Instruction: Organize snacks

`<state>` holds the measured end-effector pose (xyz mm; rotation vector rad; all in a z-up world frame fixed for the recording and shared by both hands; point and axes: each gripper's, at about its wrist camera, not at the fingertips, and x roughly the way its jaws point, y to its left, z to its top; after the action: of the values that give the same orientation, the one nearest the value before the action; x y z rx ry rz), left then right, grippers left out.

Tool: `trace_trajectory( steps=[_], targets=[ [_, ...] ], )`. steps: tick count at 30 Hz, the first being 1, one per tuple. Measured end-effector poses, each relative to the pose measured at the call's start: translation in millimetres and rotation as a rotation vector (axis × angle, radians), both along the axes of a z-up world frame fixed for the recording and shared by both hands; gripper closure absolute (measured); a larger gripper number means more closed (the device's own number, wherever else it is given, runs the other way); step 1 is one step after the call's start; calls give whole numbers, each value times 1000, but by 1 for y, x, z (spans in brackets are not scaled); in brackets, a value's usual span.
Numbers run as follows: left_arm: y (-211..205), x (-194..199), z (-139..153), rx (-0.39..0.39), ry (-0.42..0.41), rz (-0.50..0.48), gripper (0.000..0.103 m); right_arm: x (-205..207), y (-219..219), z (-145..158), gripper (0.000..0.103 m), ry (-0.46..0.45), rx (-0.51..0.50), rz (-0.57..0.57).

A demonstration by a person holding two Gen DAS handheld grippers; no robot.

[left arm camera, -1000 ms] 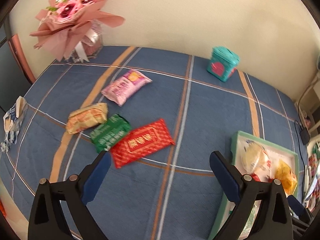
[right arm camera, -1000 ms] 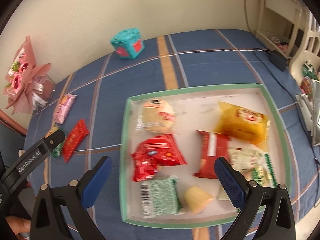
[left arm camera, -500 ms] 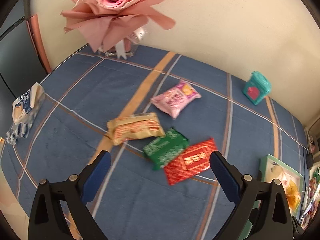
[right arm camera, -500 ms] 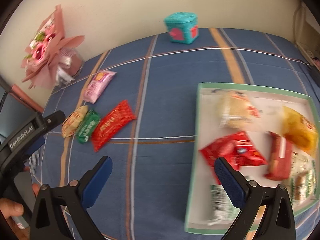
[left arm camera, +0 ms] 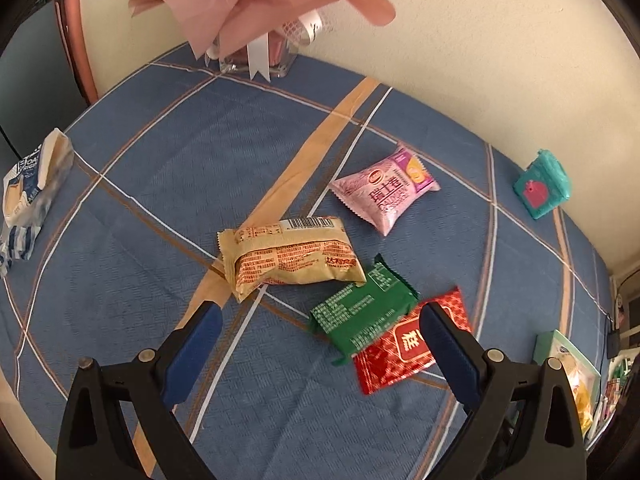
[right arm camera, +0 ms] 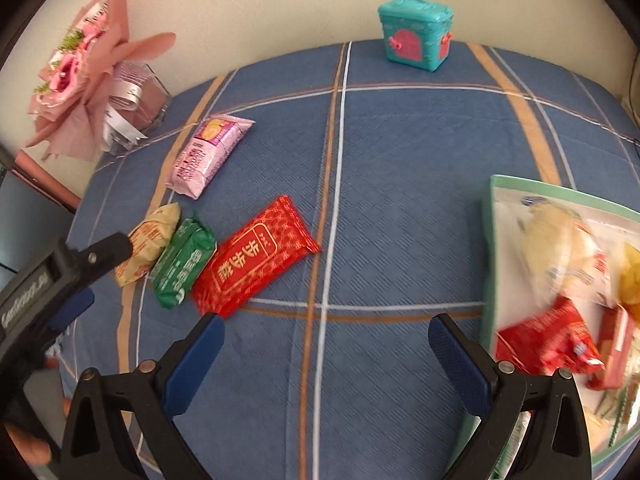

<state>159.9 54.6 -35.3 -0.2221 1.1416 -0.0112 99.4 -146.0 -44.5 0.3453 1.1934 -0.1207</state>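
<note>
- The left tongs (left arm camera: 320,322) hang with their arms spread wide and nothing between them, low over the blue plaid cloth (left arm camera: 168,168), just short of the loose packets.
- The right tongs (right arm camera: 326,334) are likewise spread and empty, above bare cloth between the loose packets and the tray (right arm camera: 489,240).
- A second ago the left tongs looked across the whole table from well back; now the tan packet (left arm camera: 288,258), green packet (left arm camera: 362,314) and red packet (left arm camera: 412,346) fill the view, with the right-hand blade in front of the red one.
- The right tongs have swung off the tray, which a second ago sat squarely beneath them and now shows only at the right edge.
- Four packets lie loose: the tan, green and red ones in a touching, overlapping row, and a pink packet (left arm camera: 386,192) apart from them, nearer the wall.
- The tray already holds several snacks, among them a pale bun in clear wrap (right arm camera: 560,244) and a red bag (right arm camera: 548,344).
- I judge that both hands are turning to the leftover cluster and that the next pick is starting, probably the green or tan packet for the left tongs.
- The overlap is the risk: lifting one packet may drag its neighbour.
- The flower bouquet (right arm camera: 80,80) and teal box (right arm camera: 416,34) stand clear of the work.
</note>
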Motion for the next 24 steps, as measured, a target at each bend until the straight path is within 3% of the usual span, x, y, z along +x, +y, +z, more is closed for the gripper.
trace_trajectory(
  steps=[6, 14, 24],
  targets=[
    [0, 17, -18, -7, 40, 12, 4, 35, 10, -17, 0, 35, -3, -21],
    [26, 30, -25, -33, 28, 77, 4, 72, 25, -34, 0, 50, -39, -36],
    [31, 32, -38, -66, 59, 67, 4, 82, 49, -44, 0, 62, -151, 12]
  ],
)
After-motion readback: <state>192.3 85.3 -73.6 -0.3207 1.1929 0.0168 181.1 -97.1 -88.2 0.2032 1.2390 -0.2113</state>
